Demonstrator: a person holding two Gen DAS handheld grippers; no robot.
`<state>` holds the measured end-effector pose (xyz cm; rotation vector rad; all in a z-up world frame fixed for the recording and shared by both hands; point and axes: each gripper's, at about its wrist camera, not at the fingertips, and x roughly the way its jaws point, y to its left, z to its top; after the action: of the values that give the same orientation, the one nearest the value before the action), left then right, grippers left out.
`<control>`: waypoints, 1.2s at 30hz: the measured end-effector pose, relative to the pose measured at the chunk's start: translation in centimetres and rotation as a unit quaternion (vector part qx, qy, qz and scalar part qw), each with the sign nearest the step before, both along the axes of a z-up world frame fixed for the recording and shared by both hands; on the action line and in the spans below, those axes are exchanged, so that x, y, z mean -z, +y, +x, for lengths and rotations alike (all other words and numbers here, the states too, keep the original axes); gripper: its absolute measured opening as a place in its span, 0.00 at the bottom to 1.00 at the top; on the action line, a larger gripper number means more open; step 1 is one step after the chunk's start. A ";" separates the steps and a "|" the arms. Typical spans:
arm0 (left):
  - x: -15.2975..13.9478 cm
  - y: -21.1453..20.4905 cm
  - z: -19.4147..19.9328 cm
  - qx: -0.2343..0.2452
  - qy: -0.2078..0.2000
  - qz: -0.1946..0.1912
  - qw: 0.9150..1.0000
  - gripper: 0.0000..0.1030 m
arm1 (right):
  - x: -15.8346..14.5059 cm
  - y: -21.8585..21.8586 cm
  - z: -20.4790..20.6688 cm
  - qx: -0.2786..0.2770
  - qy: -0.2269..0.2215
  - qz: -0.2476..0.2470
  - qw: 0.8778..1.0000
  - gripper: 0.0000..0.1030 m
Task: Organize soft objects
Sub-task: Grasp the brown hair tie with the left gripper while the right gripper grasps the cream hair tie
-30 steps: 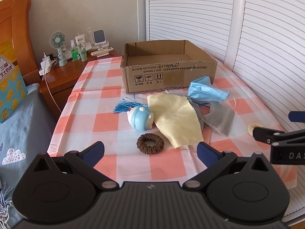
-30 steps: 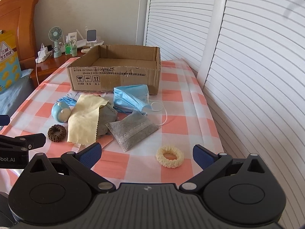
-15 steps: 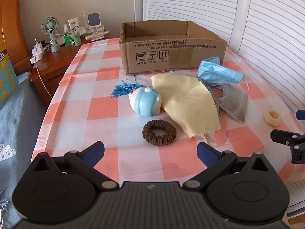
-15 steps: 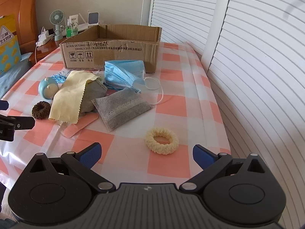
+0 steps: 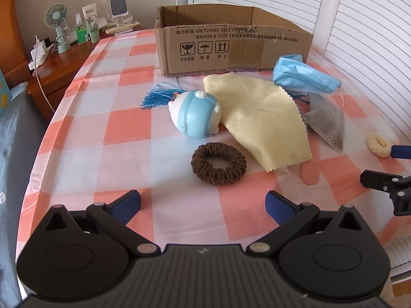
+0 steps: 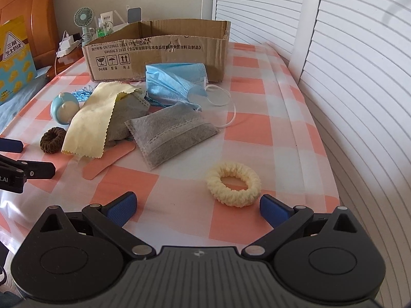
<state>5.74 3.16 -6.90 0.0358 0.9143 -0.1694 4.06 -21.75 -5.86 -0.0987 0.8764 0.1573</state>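
On the checked tablecloth point(image 5: 108, 133) lie a brown scrunchie point(image 5: 218, 164), a blue-and-white ball toy point(image 5: 195, 116), a yellow cloth point(image 5: 259, 118), a blue face mask point(image 5: 303, 77), a grey pouch point(image 6: 170, 132) and a cream scrunchie point(image 6: 234, 183). An open-topped cardboard box point(image 5: 231, 43) stands behind them. My left gripper point(image 5: 203, 205) is open just short of the brown scrunchie. My right gripper point(image 6: 196, 209) is open, with the cream scrunchie just ahead, near its right finger. Both hold nothing.
A pink strip point(image 6: 109, 160) lies partly under the yellow cloth. A blue tassel point(image 5: 156, 96) lies beside the ball toy. A wooden nightstand point(image 5: 59, 64) at the left holds a small fan point(image 5: 57, 25) and bottles. White louvered doors point(image 6: 346, 64) line the right side.
Both grippers have moved forward and lower toward the table. The brown scrunchie now sits close before the left gripper and the cream scrunchie close before the right one. No object has moved.
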 end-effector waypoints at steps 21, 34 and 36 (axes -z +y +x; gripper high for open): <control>0.4 0.1 1.0 0.016 -0.031 0.007 0.999 1.00 | 1.0 2.0 0.5 -0.057 -0.030 -0.005 0.998 1.00; -0.3 -1.0 1.5 0.050 -0.059 0.004 0.997 0.50 | 1.2 1.4 0.4 -0.069 -0.047 -0.002 0.997 1.00; -0.4 -1.3 1.5 0.056 -0.059 0.003 0.997 0.50 | 1.1 1.4 0.5 -0.068 -0.050 -0.003 0.996 1.00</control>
<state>7.24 1.90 -6.51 0.1013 0.7957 -0.2657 4.55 -20.40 -7.00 -0.1699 0.7713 0.2750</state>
